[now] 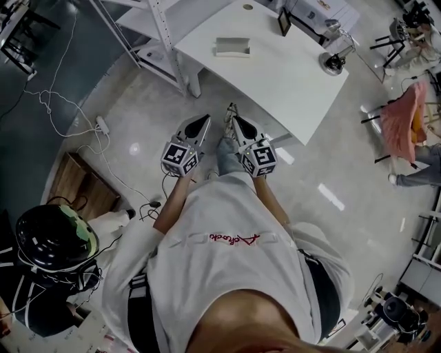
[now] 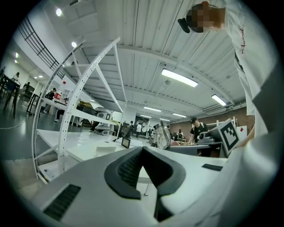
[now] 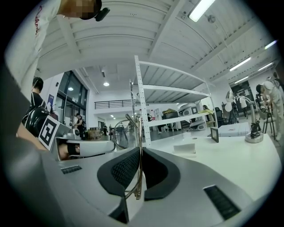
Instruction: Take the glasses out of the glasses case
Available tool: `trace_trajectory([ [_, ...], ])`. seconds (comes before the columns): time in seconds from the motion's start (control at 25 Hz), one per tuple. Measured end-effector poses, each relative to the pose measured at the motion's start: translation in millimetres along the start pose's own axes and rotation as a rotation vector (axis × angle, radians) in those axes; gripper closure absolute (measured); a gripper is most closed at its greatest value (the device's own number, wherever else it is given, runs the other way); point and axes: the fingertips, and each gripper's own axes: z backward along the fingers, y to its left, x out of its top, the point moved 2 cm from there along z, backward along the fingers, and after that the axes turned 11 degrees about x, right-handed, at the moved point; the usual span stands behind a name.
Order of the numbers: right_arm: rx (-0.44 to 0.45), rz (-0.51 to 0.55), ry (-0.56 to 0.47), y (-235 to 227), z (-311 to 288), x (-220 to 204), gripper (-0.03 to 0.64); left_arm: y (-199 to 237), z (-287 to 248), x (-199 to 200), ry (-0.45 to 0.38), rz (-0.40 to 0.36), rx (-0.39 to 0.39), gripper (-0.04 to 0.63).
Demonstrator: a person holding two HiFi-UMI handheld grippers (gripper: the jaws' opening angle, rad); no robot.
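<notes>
I hold both grippers level in front of my body, short of the white table (image 1: 296, 89). My right gripper (image 1: 231, 121) (image 3: 140, 153) is shut on thin gold-rimmed glasses (image 3: 135, 133), which stick out past its fingertips. The same glasses show as a thin frame (image 1: 228, 112) in the head view and as a round lens (image 2: 163, 137) in the left gripper view. Close beside it on the left, my left gripper (image 1: 204, 120) (image 2: 142, 150) has its jaws together with nothing between them. A pale grey case (image 1: 232, 47) (image 3: 185, 148) lies on the table's far side.
A white perforated rack (image 1: 162, 38) stands left of the table. A small black frame (image 1: 284, 21) and a dark lamp base (image 1: 333, 63) sit on the table's far right. Cables and a power strip (image 1: 103, 124) lie on the floor; a black helmet (image 1: 54, 236) sits at lower left.
</notes>
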Motion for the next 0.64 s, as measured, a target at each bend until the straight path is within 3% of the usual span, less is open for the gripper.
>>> trace_trajectory([
  [0.64, -0.015, 0.047, -0.025, -3.1, 17.2, 15.3, 0.58, -14.0, -3.8, 9.8, -0.036, -0.008, -0.022, 0.572],
])
